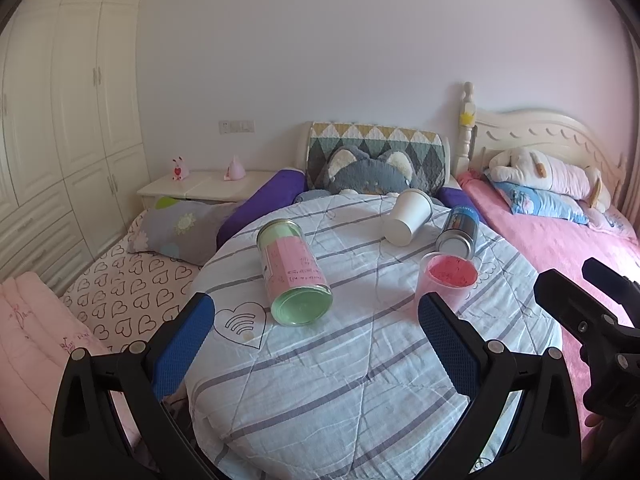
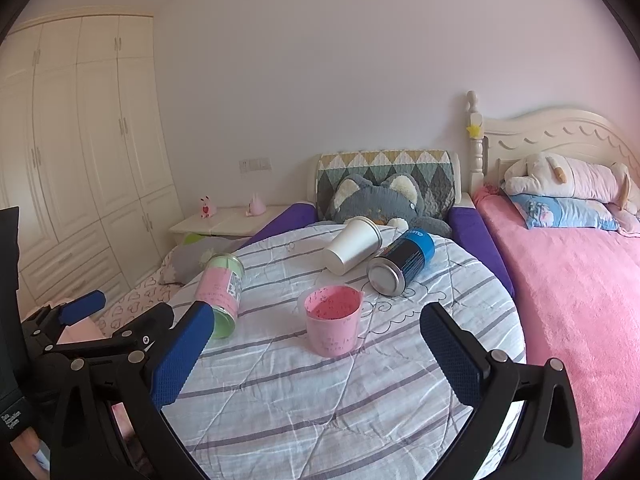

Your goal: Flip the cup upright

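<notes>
The left gripper (image 1: 316, 344) fills the lower part of the left wrist view with its blue pads spread wide apart and nothing between them. The right gripper (image 2: 316, 354) sits the same way at the bottom of the right wrist view, jaws apart and empty. Both hover over the near edge of the striped quilt (image 1: 340, 380), short of every object on it.

Just above the right gripper's gap stands a pink measuring cup (image 2: 333, 320), already upright, mouth up. Beyond it, in the upper centre of the frame, the white paper cup (image 2: 352, 250) lies on its side: this looks like the one to flip. Its long axis runs diagonally, closed base toward the lower left and nearer the grippers, open rim toward the upper right and the grey plush pillow (image 2: 376, 200). It lies just beside, perhaps touching, a blue spray can (image 2: 402, 264) lying to its right.

In the left wrist view the paper cup (image 1: 408, 216) sits upper right of centre, so it lies across from the left gripper, with the green and pink canister (image 1: 294, 272) on its side nearer that gripper's line. The right gripper seems the better placed: the cup lies almost straight ahead, though the pink cup stands in the way.
</notes>
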Motion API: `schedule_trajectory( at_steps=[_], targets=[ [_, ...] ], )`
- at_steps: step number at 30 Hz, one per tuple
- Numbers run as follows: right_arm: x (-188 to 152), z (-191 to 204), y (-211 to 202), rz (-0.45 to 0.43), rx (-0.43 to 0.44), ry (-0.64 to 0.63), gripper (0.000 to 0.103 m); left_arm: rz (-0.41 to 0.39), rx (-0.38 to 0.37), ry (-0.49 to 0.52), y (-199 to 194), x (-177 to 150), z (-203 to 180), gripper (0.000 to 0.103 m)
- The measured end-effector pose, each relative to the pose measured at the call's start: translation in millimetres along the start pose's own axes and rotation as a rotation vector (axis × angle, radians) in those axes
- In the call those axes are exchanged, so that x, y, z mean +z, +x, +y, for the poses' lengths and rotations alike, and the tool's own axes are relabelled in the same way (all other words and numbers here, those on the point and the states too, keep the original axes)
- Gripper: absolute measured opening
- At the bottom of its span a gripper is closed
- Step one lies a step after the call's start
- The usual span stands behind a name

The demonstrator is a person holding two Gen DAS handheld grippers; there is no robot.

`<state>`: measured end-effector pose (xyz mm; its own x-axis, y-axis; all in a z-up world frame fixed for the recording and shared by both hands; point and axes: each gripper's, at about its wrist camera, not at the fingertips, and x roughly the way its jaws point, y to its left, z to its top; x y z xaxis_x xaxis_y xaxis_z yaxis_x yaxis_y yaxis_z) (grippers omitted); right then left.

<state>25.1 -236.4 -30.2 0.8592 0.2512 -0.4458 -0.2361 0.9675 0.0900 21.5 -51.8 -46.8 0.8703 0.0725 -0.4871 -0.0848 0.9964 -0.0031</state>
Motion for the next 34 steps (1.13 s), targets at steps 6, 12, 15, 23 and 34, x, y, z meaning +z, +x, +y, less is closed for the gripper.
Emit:
schedule_trajectory(
  at_steps=[6, 12, 15, 23, 34],
  targets=[
    [-2, 1, 3, 0.012, 0.0, 0.0, 0.103, 0.006, -0.003, 0.002, 3, -2, 1, 0.103],
    [-3, 2, 7, 0.02, 0.0, -0.002, 0.103, 0.006, -0.006, -0.001, 3, -4, 2, 0.103],
    [-4, 2, 9, 0.028, -0.001, -0.004, 0.103, 0.004, -0.005, 0.0, 3, -3, 2, 0.103],
    [-5, 4, 16, 0.049, -0.004, -0.009, 0.103, 0.003, 0.007, -0.004, 7, -3, 2, 0.103],
    [-7, -4, 32, 0.089, -0.043, 0.02, 0.103, 0.03, -0.012, 0.02, 24, -3, -2, 0.103]
  ],
)
